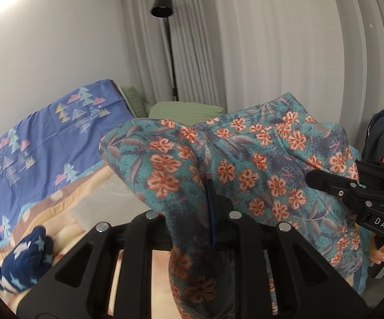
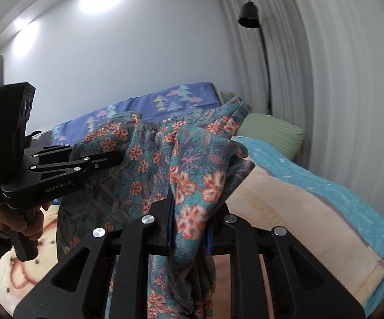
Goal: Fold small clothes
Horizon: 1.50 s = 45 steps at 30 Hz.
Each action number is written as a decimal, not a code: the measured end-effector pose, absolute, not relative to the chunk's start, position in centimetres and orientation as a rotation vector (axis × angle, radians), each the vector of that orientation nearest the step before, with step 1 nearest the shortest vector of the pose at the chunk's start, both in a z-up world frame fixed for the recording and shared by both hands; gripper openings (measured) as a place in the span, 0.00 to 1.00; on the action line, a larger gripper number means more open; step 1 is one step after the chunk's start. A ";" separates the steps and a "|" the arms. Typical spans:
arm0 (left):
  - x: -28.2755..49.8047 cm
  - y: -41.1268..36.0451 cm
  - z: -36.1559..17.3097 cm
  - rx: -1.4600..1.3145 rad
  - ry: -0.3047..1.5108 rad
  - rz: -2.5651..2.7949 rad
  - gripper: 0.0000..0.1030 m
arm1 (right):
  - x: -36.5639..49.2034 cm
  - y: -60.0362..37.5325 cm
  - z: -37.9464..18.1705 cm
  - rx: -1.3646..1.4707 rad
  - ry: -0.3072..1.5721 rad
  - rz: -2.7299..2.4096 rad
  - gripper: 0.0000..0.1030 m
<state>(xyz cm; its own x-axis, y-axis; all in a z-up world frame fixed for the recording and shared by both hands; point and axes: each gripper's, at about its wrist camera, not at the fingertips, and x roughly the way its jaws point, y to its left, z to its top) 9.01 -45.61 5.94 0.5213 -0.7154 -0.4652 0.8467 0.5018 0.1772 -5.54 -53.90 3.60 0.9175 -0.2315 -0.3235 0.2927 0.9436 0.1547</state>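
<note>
Above the bed (image 2: 285, 202), both tongs (image 1: 192, 199) (image 2: 189, 212) pinch the floral garment (image 1: 245, 164); only the left view shows navy cloth (image 1: 24, 260).

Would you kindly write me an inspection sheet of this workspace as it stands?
Surface: bed with peach blanket, turquoise edging.
Job's things: floral garment held up off the bed between both grippers.
Clutter: navy star-print cloth bunched on the blanket.
Grippers: left gripper shut on the garment; right gripper shut on it too.
Cables: nothing seen.
Surroundings: white curtain, black floor lamp, green pillow, blue tree-print quilt.
</note>
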 end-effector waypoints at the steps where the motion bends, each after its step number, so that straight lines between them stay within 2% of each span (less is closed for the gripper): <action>1: 9.4 -46.7 5.9 0.424 0.353 -0.971 0.18 | -5.2 -54.5 3.6 0.202 0.309 -0.285 0.17; 18: 15.6 -59.9 4.7 0.522 0.308 -0.915 0.20 | 2.6 -65.3 3.1 0.233 0.369 -0.472 0.17; 19: 16.2 -60.5 4.5 0.512 0.309 -0.904 0.24 | 3.1 -65.7 3.0 0.236 0.372 -0.479 0.18; 20: 16.4 -61.0 4.3 0.502 0.312 -0.890 0.34 | 3.4 -66.0 2.6 0.237 0.376 -0.489 0.19; 21: 17.2 -61.5 3.9 0.499 0.323 -0.866 0.43 | 4.4 -66.7 2.0 0.234 0.398 -0.518 0.24; 22: 18.2 -62.1 2.7 0.510 0.354 -0.816 0.68 | 5.4 -67.5 0.8 0.235 0.450 -0.593 0.47; 23: 19.2 -62.4 1.2 0.531 0.390 -0.751 0.79 | 6.1 -68.1 -0.3 0.241 0.508 -0.674 0.61; 24: 20.0 -62.5 -0.7 0.548 0.435 -0.719 0.79 | 6.6 -68.8 -2.2 0.254 0.589 -0.758 0.66; 28: 20.5 -62.1 -8.9 0.673 0.649 -0.806 0.79 | 6.4 -69.3 -10.4 0.348 0.768 -0.708 0.66; 30: 19.5 -61.1 -11.2 0.680 0.589 -0.812 0.79 | 5.3 -69.1 -12.7 0.392 0.711 -0.721 0.73; 35: 19.4 -60.6 -11.2 0.632 0.587 -0.791 0.79 | 5.3 -69.1 -12.9 0.397 0.707 -0.740 0.77; 38: 18.1 -60.0 -10.7 0.607 0.598 -0.790 0.82 | 5.8 -69.1 -12.9 0.383 0.709 -0.764 0.82; 40: 17.4 -58.9 -10.2 0.579 0.600 -0.789 0.84 | 5.3 -69.9 -13.2 0.414 0.709 -0.772 0.88; 45: 15.8 -55.4 -8.5 0.564 0.584 -0.814 0.86 | 5.1 -69.0 -12.5 0.344 0.699 -0.870 0.92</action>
<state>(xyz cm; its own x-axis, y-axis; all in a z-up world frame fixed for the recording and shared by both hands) 15.77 -55.39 -8.48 0.5509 -0.4987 -0.6691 0.7935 0.5614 0.2349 5.12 -68.99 -12.52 0.4446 -0.5781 -0.6843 0.7925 0.6098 -0.0002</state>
